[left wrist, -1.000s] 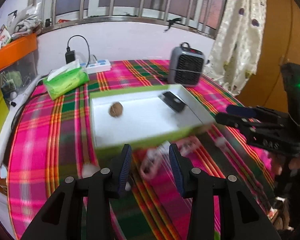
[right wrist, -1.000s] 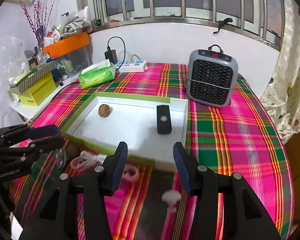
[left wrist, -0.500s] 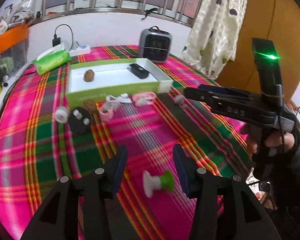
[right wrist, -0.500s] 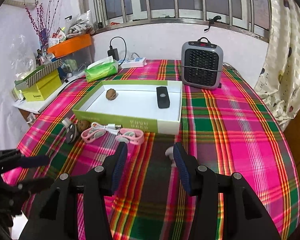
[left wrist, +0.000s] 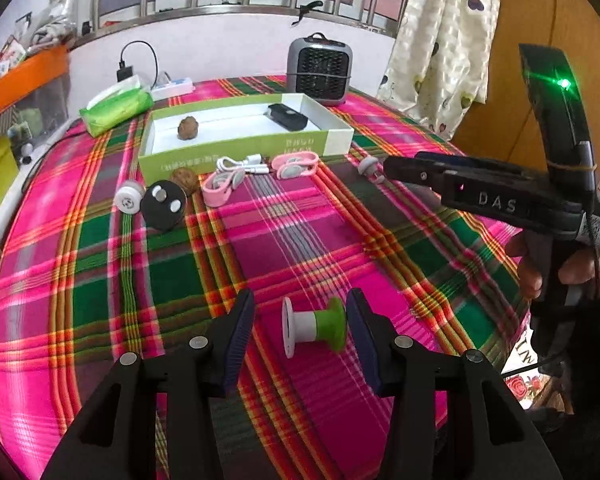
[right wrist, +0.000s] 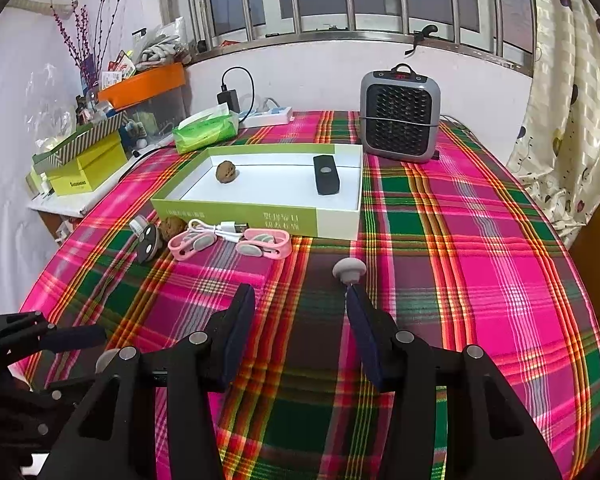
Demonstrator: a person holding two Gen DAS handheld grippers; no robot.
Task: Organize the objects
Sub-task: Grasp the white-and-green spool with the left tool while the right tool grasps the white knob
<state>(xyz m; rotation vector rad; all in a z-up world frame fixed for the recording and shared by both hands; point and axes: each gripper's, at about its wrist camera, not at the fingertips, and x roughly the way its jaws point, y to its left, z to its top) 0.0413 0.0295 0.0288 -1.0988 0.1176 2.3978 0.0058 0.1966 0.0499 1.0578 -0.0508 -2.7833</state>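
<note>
Since a second ago we have pulled both grippers back from the green-sided box (left wrist: 236,154) toward the near edge of the table (left wrist: 100,264), and the left gripper (left wrist: 300,334) has just been opening. Its jaws now stand wide, released, with a white-and-green spool (left wrist: 314,330) lying on the plaid cloth between them. The spool lies on its side, its long axis running across the gripper from finger to finger: white flange toward the left finger, green flared end just beside the right pad, though we cannot tell whether it touches.

Our right gripper (right wrist: 300,332) hangs open and empty over the cloth. Just beyond its right fingertip stands a small grey mushroom-shaped knob (right wrist: 349,270).

In the box lie a walnut (right wrist: 227,172) and a black oblong device (right wrist: 326,175), long axis running front to back. Before the box sit two pink clips (right wrist: 228,242), a white cable (right wrist: 220,228), another walnut (left wrist: 184,178), a black disc (left wrist: 163,206) and a white roll (left wrist: 129,200).
</note>
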